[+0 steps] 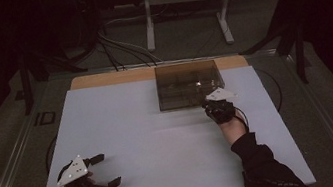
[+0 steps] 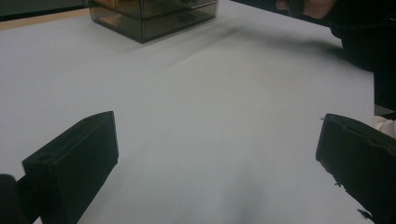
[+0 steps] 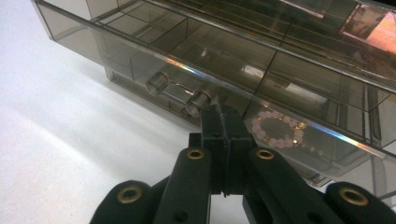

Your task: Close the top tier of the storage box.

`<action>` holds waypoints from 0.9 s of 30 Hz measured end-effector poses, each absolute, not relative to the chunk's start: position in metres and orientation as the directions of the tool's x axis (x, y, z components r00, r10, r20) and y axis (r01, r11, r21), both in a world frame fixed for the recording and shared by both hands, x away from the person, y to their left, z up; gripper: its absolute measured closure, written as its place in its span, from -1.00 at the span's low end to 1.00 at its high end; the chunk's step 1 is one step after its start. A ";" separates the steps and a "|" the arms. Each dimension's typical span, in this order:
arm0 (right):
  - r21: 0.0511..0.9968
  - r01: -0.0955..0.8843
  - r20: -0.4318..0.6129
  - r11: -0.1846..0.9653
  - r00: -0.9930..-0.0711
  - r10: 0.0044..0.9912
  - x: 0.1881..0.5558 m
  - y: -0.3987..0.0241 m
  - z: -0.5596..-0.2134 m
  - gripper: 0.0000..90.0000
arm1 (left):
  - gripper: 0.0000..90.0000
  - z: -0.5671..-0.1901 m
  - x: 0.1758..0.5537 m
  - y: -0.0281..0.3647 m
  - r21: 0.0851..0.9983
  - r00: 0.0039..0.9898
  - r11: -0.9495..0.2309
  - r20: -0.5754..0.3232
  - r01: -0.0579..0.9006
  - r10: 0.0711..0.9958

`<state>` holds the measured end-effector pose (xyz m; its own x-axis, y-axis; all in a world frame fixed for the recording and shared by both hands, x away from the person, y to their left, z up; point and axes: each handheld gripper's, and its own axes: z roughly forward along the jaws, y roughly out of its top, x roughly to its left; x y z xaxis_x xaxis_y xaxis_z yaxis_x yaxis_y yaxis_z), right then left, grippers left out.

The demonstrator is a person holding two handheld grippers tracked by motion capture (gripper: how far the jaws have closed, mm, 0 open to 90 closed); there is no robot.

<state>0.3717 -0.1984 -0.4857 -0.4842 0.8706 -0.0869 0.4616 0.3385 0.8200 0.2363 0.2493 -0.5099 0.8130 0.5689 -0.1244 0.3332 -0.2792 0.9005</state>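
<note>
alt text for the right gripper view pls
The right gripper, jaws shut together, has its tips at the front of a smoky clear plastic drawer box, beside the drawer's clear handle. A pink bead bracelet lies inside a compartment just behind it.

Left gripper [image 1: 109,171], held low near the table's near-left corner, jaws spread wide apart. Right gripper [image 3: 223,116], on an outstretched forearm toward the far-right, jaws pressed fully together, pointing away from the person.
</note>
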 end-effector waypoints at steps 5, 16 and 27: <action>0.820 0.461 -0.089 0.339 -0.483 0.871 0.373 -0.198 -0.485 1.00 | -1.00 -0.510 0.236 0.249 0.901 0.813 -0.279 -0.125 0.333 0.569; 0.820 0.461 -0.091 0.340 -0.481 0.872 0.376 -0.197 -0.485 1.00 | -1.00 -0.510 0.236 0.249 0.901 0.813 -0.279 -0.125 0.333 0.569; 0.820 0.460 -0.095 0.342 -0.480 0.872 0.379 -0.196 -0.485 1.00 | -1.00 -0.510 0.236 0.249 0.901 0.813 -0.278 -0.125 0.333 0.569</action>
<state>0.3791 -0.1962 -0.4852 -0.4802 0.8721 -0.0945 0.4598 0.3420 0.8195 0.2362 0.2494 -0.5100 0.8129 0.5688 -0.1250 0.3332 -0.2782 0.9008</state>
